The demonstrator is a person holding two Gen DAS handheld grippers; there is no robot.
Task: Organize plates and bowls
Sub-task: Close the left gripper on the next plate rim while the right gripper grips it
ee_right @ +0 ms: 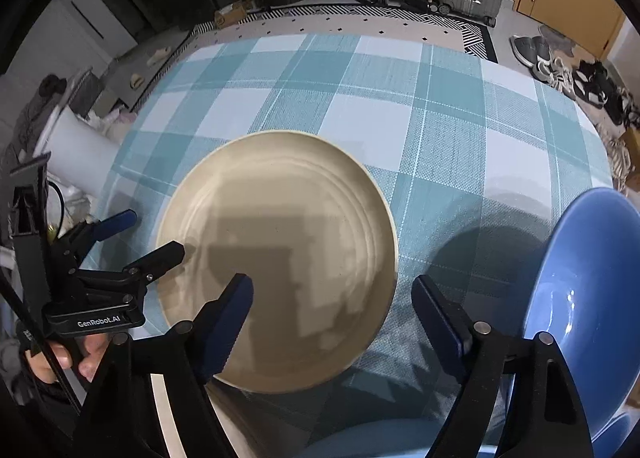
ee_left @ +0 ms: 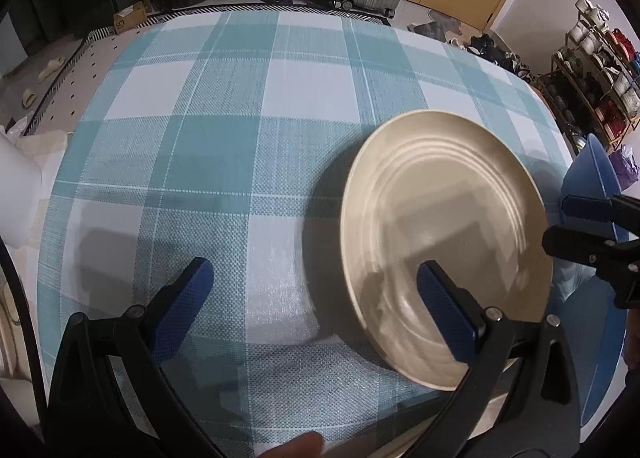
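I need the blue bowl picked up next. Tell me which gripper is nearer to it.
Right. The right gripper hangs open with one finger right beside the blue bowl. The left gripper sits at the far side of the beige plate.

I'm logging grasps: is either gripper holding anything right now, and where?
Nothing is held. Both the left gripper and right gripper are open above the beige plate.

In the right wrist view the checked tablecloth [ee_right: 400, 106] lies bare across the upper half of the frame, leaving open room there. The beige plate [ee_right: 276, 258] fills the centre, the blue bowl [ee_right: 580, 278] blocks the right edge, and the left gripper [ee_right: 156, 236] crowds the plate's left rim. In the left wrist view the table is clear from the left to the centre.
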